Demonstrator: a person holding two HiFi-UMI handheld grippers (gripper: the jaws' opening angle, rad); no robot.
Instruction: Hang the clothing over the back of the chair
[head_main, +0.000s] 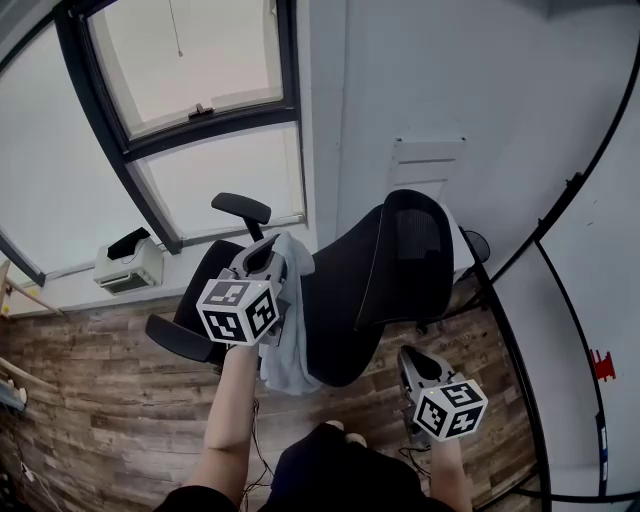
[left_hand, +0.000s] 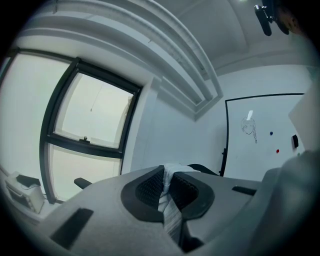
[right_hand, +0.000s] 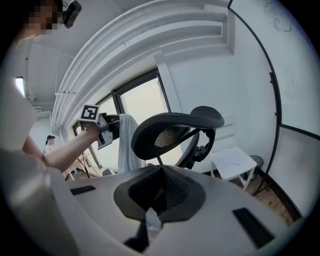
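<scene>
The clothing (head_main: 287, 350) is a soft, pale grey fabric hanging in loose vertical folds. The chair (head_main: 350, 290) is a black office type with a curved mesh back and headrest. The floor (head_main: 100, 400) is wood plank, bounded by a white wall (head_main: 480, 90) and a dark-framed window (head_main: 190, 110). The left gripper (head_main: 262, 255) is clamped on the clothing's top edge, holding it over the seat beside the chair back, not draped on it. The right gripper (head_main: 415, 365) has its jaws together and empty.
</scene>
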